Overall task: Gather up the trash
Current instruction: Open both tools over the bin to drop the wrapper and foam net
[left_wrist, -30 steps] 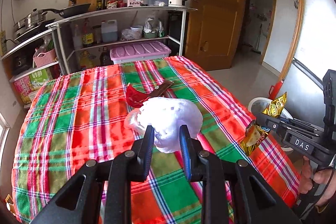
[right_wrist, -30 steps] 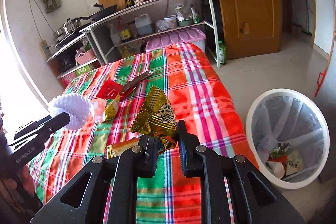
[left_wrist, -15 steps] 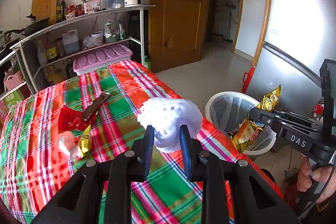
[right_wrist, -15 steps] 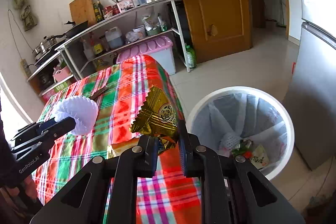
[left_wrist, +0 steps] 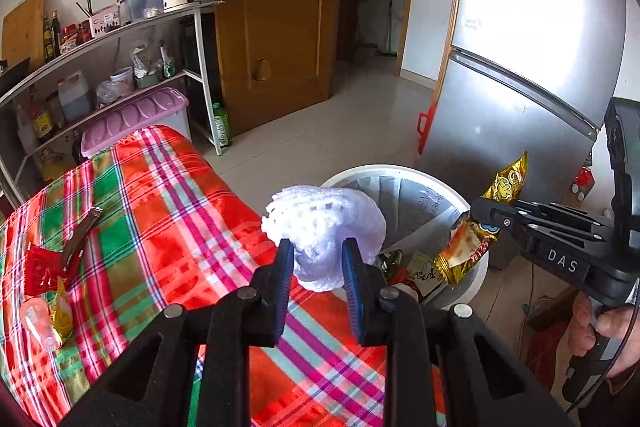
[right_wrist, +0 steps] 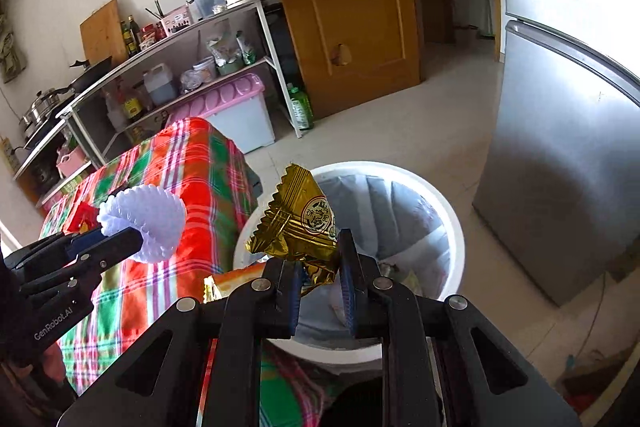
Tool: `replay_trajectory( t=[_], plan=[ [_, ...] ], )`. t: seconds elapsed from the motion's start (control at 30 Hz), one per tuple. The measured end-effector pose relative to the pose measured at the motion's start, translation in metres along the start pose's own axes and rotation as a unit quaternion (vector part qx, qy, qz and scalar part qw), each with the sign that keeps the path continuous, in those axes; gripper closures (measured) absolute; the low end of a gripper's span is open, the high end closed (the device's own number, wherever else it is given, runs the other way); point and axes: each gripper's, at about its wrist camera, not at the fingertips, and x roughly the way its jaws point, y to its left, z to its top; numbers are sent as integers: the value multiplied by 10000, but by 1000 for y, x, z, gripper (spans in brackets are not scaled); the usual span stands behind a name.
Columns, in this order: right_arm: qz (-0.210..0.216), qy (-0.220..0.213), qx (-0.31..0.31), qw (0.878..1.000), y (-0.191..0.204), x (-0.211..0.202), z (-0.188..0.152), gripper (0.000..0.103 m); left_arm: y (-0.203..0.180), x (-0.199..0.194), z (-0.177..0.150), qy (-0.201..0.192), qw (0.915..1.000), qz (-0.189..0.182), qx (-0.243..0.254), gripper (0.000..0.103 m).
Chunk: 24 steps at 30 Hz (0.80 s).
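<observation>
Both grippers pinch trash: left gripper [left_wrist: 316,259] squeezes white foam net [left_wrist: 324,223], right gripper [right_wrist: 320,267] gold wrapper [right_wrist: 298,223]. Foam looks maybe short of the bin [right_wrist: 452,227]; dropping now, it might miss.

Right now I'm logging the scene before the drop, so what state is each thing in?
left gripper: shut on white foam fruit net
right gripper: shut on gold snack wrapper
white trash bin: open, lined, partly filled
wooden door: open
pink-lidded storage box: lid on
red wrapper: lying on the plaid tablecloth
</observation>
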Motion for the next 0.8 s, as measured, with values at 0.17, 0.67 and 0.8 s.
replay_trajectory(
  t=[0.17,0.67,0.8],
  plan=[
    [-211,216,56,9995,-21,16,-3,86,-14,23,4,211,9996,-110,124,77],
    [-568,872,-122,9945,-43,71,-9,84,-28,59,1,559,9983,-105,77,77],
    [-575,962,-110,9936,-44,75,-11,76,-28,58,1,536,9985,-79,66,69]
  ],
)
